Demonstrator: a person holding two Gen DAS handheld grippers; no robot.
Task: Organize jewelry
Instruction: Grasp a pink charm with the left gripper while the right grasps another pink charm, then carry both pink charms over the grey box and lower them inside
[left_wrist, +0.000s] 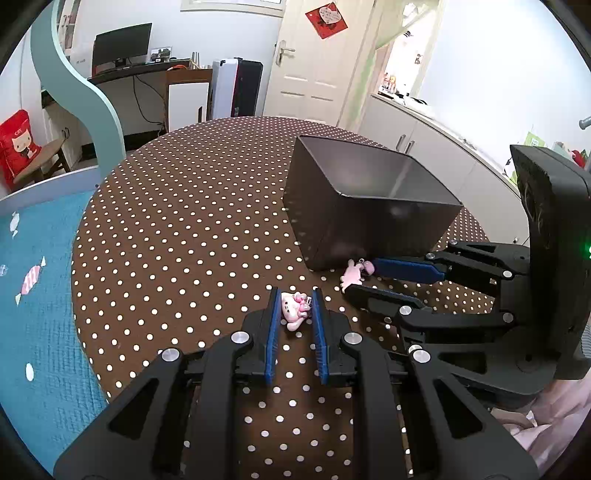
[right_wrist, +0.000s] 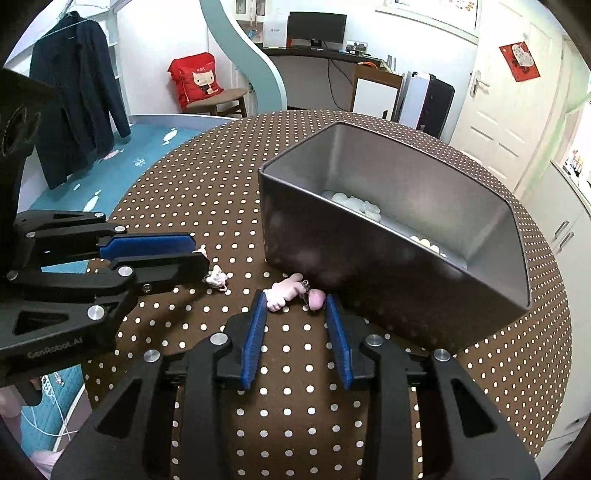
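Left gripper (left_wrist: 295, 295) has its blue pads closed on a small pink charm (left_wrist: 293, 308) lying on the polka-dot bench (left_wrist: 184, 229), while the right gripper (right_wrist: 295, 301) stands partly open around a second pink charm (right_wrist: 284, 291) with a clasp, not visibly pinching it. Judging by how near that one lies to the metal tin (right_wrist: 369, 266), closing could nudge the tin or trap only the clasp (letting the charm slip); the tin already holds pale beads (right_wrist: 356, 203)
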